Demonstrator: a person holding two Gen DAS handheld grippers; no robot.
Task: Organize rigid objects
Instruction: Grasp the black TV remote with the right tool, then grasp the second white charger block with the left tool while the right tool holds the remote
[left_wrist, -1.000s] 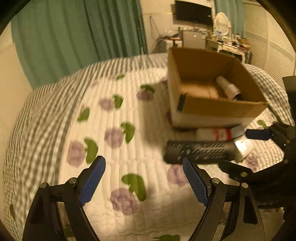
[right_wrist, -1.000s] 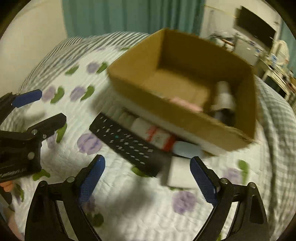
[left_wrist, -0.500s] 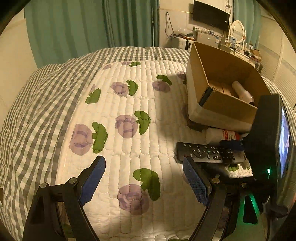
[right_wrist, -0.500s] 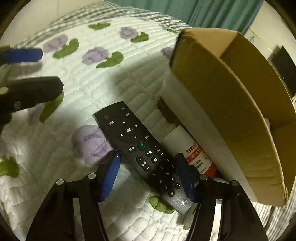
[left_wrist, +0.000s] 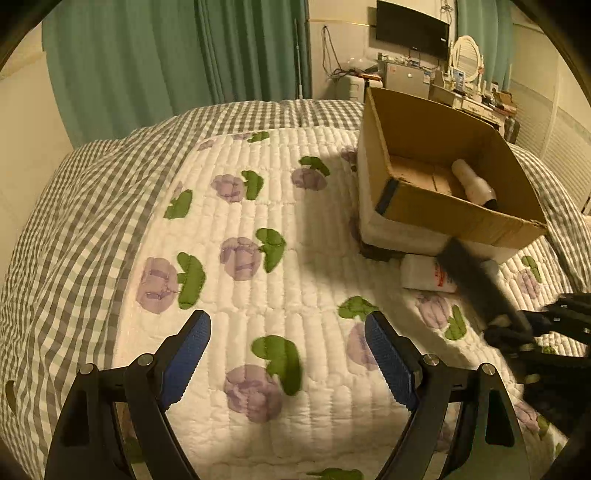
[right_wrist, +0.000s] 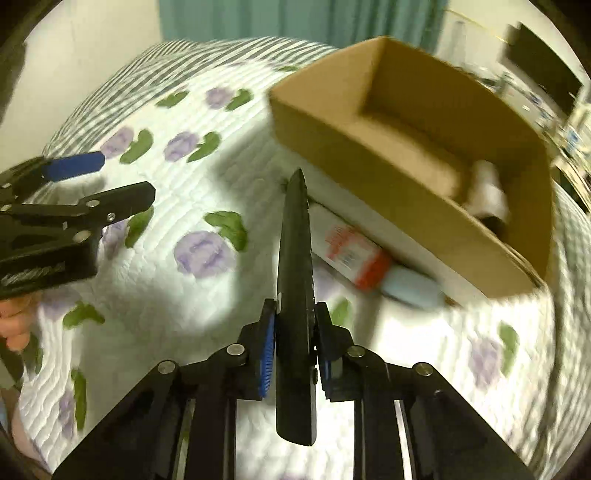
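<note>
My right gripper (right_wrist: 295, 325) is shut on a black remote control (right_wrist: 295, 258), held edge-up above the quilt, its tip pointing at the cardboard box (right_wrist: 369, 147). In the left wrist view the remote (left_wrist: 476, 284) shows blurred at right, held by the right gripper (left_wrist: 532, 328). A white tube with red print (right_wrist: 354, 254) lies against the box's near side, also in the left wrist view (left_wrist: 424, 273). A white bottle with a dark cap (left_wrist: 474, 182) lies inside the box (left_wrist: 406, 206). My left gripper (left_wrist: 288, 354) is open and empty over the quilt, and shows at left in the right wrist view (right_wrist: 99, 181).
The bed carries a white quilt with purple flowers (left_wrist: 240, 254) and a grey checked blanket (left_wrist: 74, 229). Green curtains (left_wrist: 166, 55) hang behind. A dresser with a mirror and a TV (left_wrist: 412, 27) stand at the back right.
My right gripper has closed on the remote and lifted it off the quilt, turning it edge-up. The left gripper stays open and has shifted little.
</note>
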